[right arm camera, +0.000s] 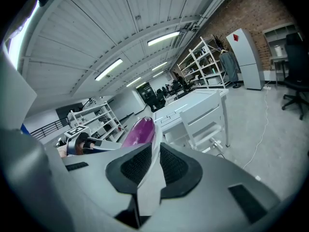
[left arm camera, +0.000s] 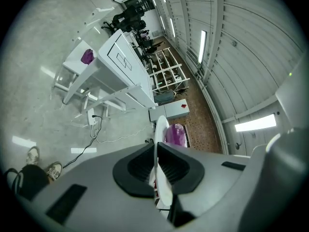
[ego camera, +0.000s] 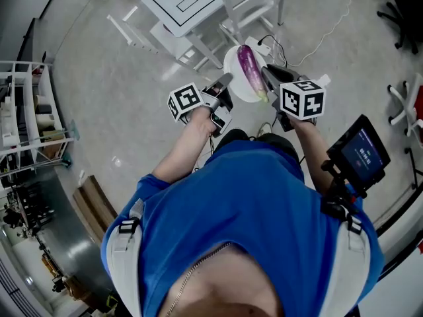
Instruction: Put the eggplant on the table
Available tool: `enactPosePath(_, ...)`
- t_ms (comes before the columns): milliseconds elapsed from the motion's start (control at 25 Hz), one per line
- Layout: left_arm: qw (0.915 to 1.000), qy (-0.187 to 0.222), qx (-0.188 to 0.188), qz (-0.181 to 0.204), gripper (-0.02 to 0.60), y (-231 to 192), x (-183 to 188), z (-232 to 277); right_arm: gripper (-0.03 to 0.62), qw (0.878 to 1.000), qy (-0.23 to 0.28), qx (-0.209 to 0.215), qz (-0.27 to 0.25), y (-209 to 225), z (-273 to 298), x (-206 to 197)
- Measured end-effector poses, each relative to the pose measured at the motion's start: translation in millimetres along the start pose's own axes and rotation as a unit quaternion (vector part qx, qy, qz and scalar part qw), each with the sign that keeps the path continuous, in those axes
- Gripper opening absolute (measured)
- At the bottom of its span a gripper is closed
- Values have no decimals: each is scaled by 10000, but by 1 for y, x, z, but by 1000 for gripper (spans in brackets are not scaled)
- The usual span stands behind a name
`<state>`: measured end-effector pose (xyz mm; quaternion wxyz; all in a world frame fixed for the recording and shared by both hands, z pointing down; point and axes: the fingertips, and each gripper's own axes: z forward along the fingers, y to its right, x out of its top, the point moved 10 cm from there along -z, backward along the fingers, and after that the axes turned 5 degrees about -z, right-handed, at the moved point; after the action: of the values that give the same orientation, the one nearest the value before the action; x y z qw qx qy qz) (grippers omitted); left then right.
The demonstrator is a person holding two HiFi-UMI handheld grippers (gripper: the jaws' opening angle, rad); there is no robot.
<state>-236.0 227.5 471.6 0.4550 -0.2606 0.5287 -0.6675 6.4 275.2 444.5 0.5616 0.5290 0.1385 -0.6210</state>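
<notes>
A purple eggplant (ego camera: pixel 250 71) lies on a white plate (ego camera: pixel 232 71) held in the air above the floor. My left gripper (ego camera: pixel 223 84) is shut on the plate's left rim and my right gripper (ego camera: pixel 269 78) is shut on its right rim. In the left gripper view the plate (left arm camera: pixel 160 144) runs edge-on between the jaws with the eggplant (left arm camera: pixel 175 134) beyond. In the right gripper view the plate (right arm camera: pixel 153 163) is pinched edge-on too, the eggplant (right arm camera: pixel 138 132) lying just past the jaws. The white table (ego camera: pixel 192 2) stands ahead.
White chairs (ego camera: pixel 248 8) stand by the table, and a power strip with cables (ego camera: pixel 264 47) lies on the floor under the plate. Shelving (ego camera: pixel 26 117) stands at the left. A tablet on a mount (ego camera: pixel 360 152) sits at the person's right side.
</notes>
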Motion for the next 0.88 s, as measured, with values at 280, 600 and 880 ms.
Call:
enactPosePath(280, 10000, -56, -17, 31, 25, 21, 58, 76, 49, 10000, 57, -73, 28, 62, 42, 58)
enactPosePath(600, 9996, -234, -143, 73, 25, 33, 88, 109, 49, 9995, 121, -307, 8, 80, 54, 87)
enactPosePath(880, 9993, -288, -208, 90, 25, 19, 189, 131, 49, 9991, 144, -406, 3, 86, 146, 128)
